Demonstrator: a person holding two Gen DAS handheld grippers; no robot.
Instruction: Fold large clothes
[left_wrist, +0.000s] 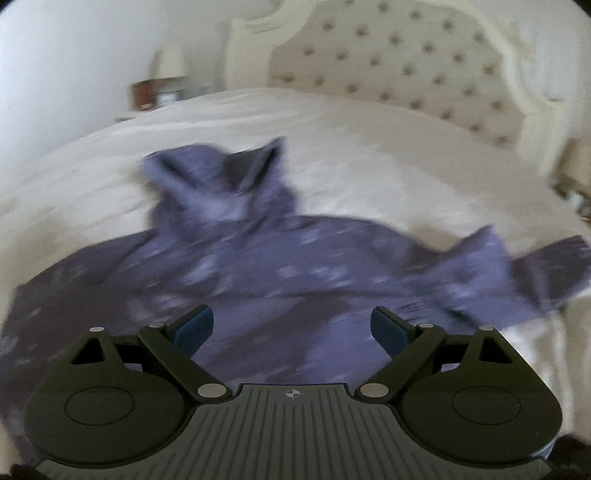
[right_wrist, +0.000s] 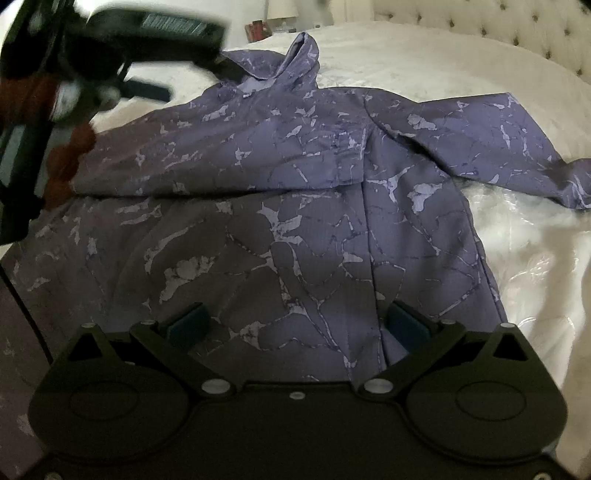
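Both claws gape empty over the hooded garment (right_wrist: 280, 177), blurred in left view.

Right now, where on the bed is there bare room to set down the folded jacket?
Bare sheet lies between the purple jacket and the headboard, and along the bed beside its spread sleeve. The near side is crowded: cloth fills it under both claws, left and right.
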